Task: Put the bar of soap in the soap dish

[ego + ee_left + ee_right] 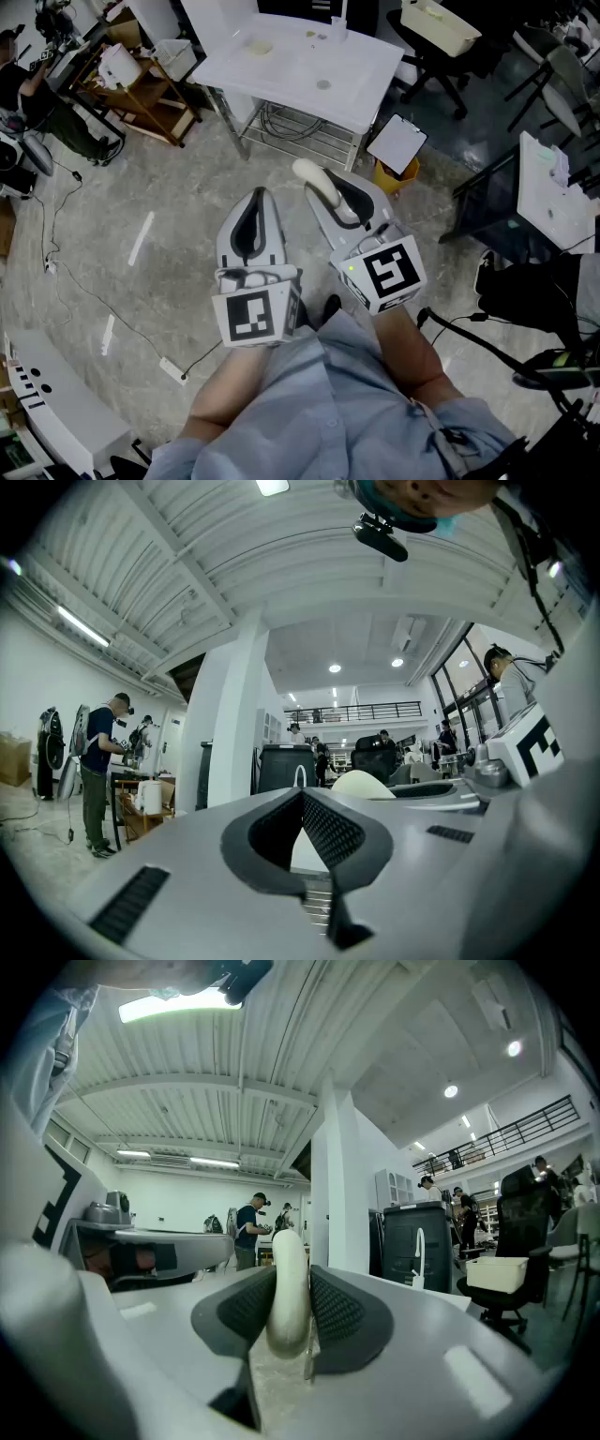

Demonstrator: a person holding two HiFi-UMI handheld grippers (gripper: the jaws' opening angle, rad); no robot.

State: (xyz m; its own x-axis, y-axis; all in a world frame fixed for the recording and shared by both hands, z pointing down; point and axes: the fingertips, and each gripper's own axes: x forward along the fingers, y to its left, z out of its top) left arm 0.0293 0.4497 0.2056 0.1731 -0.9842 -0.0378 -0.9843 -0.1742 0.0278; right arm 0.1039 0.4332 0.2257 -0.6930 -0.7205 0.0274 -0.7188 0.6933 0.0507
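grey mottled floor (141,244) fills most of the head view, with a white table (300,66) on a metal frame at the top and a wooden cart (141,94) off to its left; a few small pale things lie on the table top, too small to tell apart. a person in a light blue shirt (347,403) holds both grippers out level and side by side above the floor, well short of the table. the right gripper (291,1279) is pinching the bar of soap (286,1297): in the right gripper view the pale, rounded bar stands on edge between the two dark textured pads (339,1312), which press on its flat sides, and its top pokes up past the jaw tips. in the head view the same bar sticks out beyond the front of that gripper, toward the table. the left gripper (302,797) has its jaws pressed together at the tips with nothing between them, and in its own view the soap shows only as a cream dome off to the right. each gripper carries its marker cube (253,317) at the back, close to the person's forearms.
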